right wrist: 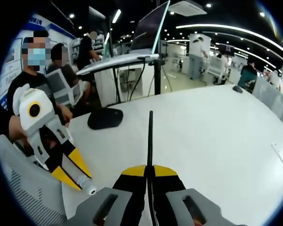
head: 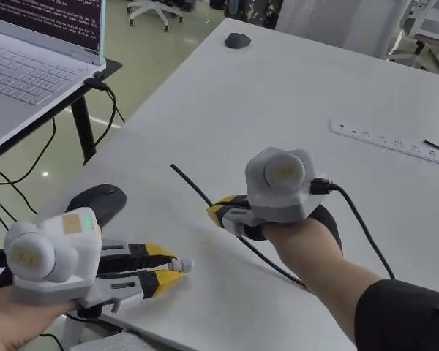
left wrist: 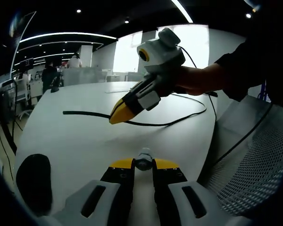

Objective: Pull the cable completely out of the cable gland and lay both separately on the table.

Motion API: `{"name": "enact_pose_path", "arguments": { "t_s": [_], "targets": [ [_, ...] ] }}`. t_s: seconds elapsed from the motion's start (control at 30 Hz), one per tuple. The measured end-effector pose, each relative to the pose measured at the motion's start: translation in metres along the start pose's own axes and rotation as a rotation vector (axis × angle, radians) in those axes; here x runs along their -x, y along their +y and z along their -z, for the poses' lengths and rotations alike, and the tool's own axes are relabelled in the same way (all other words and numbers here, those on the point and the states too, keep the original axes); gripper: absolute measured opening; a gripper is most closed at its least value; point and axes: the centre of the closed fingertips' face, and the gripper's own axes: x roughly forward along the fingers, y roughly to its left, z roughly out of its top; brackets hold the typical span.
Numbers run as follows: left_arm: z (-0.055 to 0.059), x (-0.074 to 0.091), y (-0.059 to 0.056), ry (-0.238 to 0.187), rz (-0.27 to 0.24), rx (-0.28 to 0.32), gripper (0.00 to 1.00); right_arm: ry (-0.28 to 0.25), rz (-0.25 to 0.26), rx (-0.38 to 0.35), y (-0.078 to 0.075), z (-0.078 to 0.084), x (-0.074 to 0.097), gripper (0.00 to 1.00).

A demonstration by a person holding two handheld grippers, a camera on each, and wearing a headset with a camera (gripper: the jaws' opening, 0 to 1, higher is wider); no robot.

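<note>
The thin black cable [head: 192, 184] lies across the white table [head: 293, 102], its free end pointing away from me. My right gripper [head: 216, 212] is shut on the cable [right wrist: 150, 141], which runs straight out between its yellow tips. My left gripper [head: 177, 269] holds the small grey-white cable gland [head: 183, 265] at its tips, just above the table's near edge. The gland [left wrist: 144, 157] sits pinched between the left jaws, apart from the cable [left wrist: 132, 120]. From the right gripper view the gland [right wrist: 87, 187] shows at the left gripper's [right wrist: 80, 181] tips.
A black mouse [head: 96, 202] lies at the left table edge, another [head: 237, 41] at the far side. A white power strip [head: 389, 142] lies at the right. A laptop [head: 36, 58] stands on a stand to the left. People sit beyond the table.
</note>
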Motion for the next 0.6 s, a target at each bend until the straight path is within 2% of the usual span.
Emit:
{"name": "enact_pose_path", "arguments": {
  "t_s": [0.07,0.17,0.27,0.37,0.47,0.53,0.6],
  "targets": [
    [0.006,-0.002,0.005,-0.001,-0.015,-0.018,0.15,0.009,0.001,0.016,0.001,0.003,-0.005,0.0],
    [0.005,-0.002,0.005,-0.03,-0.009,0.013,0.15,0.013,0.018,0.046,-0.001,0.006,-0.01,0.0],
    [0.01,-0.004,0.007,-0.007,-0.018,0.005,0.15,0.025,0.02,0.031,-0.002,0.012,-0.016,0.0],
    [0.016,-0.006,0.01,-0.004,-0.021,-0.001,0.15,0.03,0.022,0.057,-0.001,0.014,-0.019,0.0],
    [0.016,-0.005,0.013,-0.016,-0.027,0.014,0.15,0.029,0.029,0.062,-0.003,0.014,-0.02,0.0],
    [0.015,-0.006,0.014,-0.024,-0.041,0.004,0.16,0.03,0.034,0.057,-0.004,0.014,-0.021,0.0],
    [0.016,-0.006,0.016,-0.032,-0.04,0.032,0.16,0.03,0.038,0.062,-0.006,0.014,-0.021,0.0]
  ]
}}
